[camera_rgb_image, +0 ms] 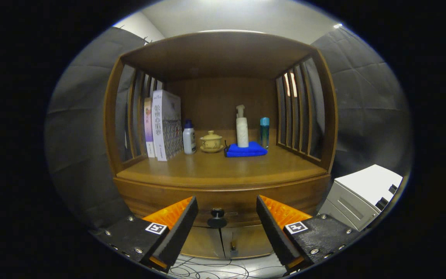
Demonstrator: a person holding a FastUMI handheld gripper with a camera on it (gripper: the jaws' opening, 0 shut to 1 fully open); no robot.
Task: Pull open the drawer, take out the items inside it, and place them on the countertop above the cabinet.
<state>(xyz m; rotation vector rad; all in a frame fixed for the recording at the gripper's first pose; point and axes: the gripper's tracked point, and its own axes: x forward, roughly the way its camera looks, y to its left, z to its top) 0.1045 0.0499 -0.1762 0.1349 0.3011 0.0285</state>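
A wooden cabinet stands ahead with its countertop under an open shelf hood. Below the countertop runs the drawer front, which looks closed, with a dark round knob at its middle. My gripper is open, its two fingers spread to either side of the knob and not touching it. The knob sits between the fingertips, a little beyond them. The drawer's inside is hidden.
On the countertop stand books at the left, a white bottle, a yellow lidded cup, a pump bottle on a folded blue cloth, and a teal bottle. Two cabinet doors lie below the drawer. A white box sits at the right.
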